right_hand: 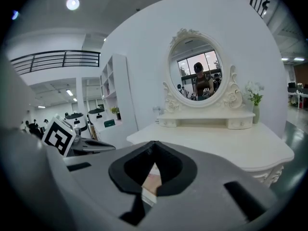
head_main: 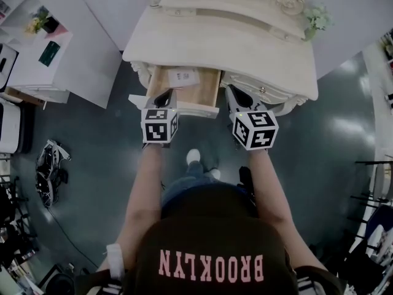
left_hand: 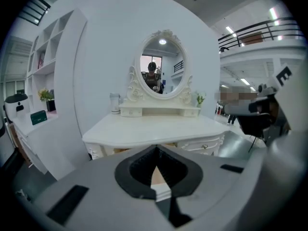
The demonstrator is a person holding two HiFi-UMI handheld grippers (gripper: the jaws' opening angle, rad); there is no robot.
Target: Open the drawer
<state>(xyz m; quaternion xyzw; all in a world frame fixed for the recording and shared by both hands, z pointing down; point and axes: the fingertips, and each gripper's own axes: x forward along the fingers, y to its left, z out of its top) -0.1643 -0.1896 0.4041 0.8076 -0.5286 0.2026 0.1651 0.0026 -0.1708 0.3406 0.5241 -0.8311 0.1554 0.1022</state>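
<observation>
The cream dressing table (head_main: 245, 48) has its left drawer (head_main: 206, 85) pulled out, showing a pale wood inside with a white card (head_main: 183, 77) lying in it. My left gripper (head_main: 164, 97) hovers over the drawer's front left corner, jaws shut and empty. My right gripper (head_main: 236, 94) hangs just right of the drawer, in front of the closed right drawer (head_main: 264, 91), and its jaws also meet with nothing between them. In the left gripper view the shut left gripper (left_hand: 156, 149) points at the table top (left_hand: 154, 129). In the right gripper view the right gripper (right_hand: 154, 144) faces the oval mirror (right_hand: 199, 73).
A white shelf unit (head_main: 37, 54) with a green box (head_main: 49, 53) and a plant stands at the left. A small flower vase (head_main: 317, 18) sits on the table's far right. A tangle of gear (head_main: 50, 165) lies on the dark floor at the left. The person's shoes (head_main: 193, 157) are below the drawer.
</observation>
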